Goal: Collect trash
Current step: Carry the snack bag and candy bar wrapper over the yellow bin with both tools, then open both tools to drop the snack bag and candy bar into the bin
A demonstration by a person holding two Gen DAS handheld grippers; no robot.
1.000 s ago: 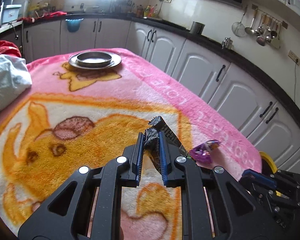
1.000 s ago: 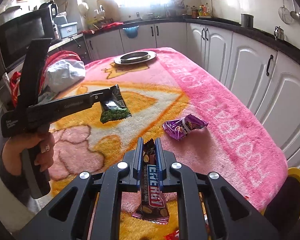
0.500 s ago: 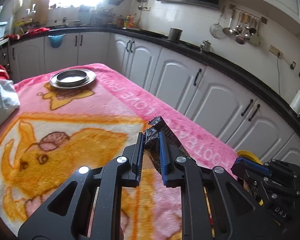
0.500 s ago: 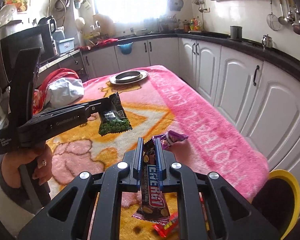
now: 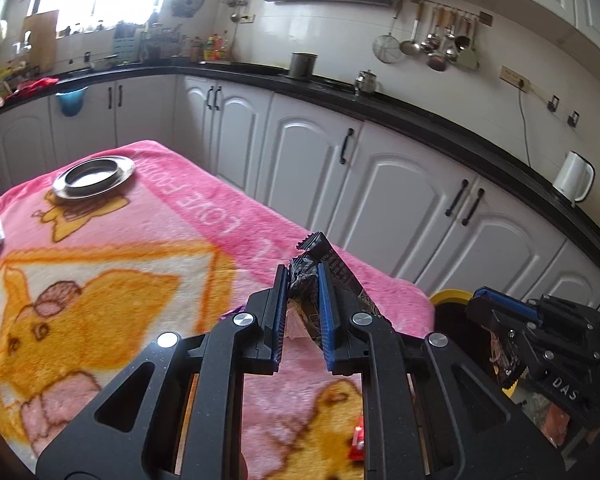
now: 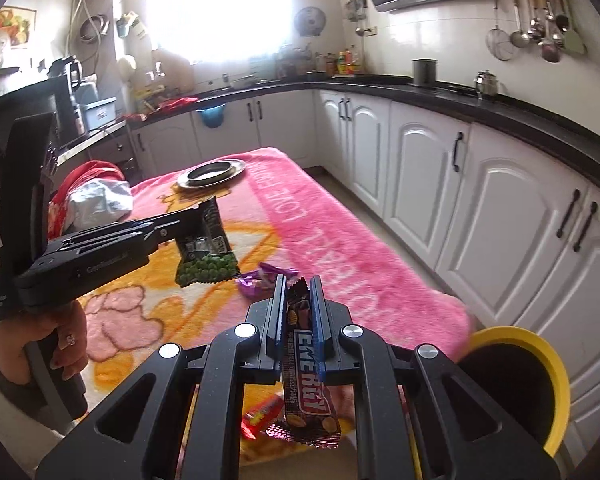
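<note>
My left gripper (image 5: 302, 276) is shut on a dark pea snack bag (image 5: 332, 268), held in the air above the pink blanket; the bag shows its green peas in the right wrist view (image 6: 206, 250). My right gripper (image 6: 298, 286) is shut on a brown energy bar wrapper (image 6: 306, 392), which hangs below the jaws near the table's right edge. A yellow-rimmed trash bin (image 6: 528, 380) stands on the floor just right of the table; in the left wrist view (image 5: 452, 296) the right gripper (image 5: 540, 344) hovers over it. A purple wrapper (image 6: 260, 278) and a red wrapper (image 6: 260, 418) lie on the blanket.
The table is covered by a pink and orange blanket (image 6: 340, 232). A steel plate with a bowl (image 5: 94, 176) sits at its far end. A white and red cloth pile (image 6: 96, 196) lies at the left edge. White cabinets (image 5: 380, 192) run along the right.
Both grippers have moved right, toward the table's right edge and the yellow bin, each still holding its wrapper. The bin now shows much larger in the right wrist view.
</note>
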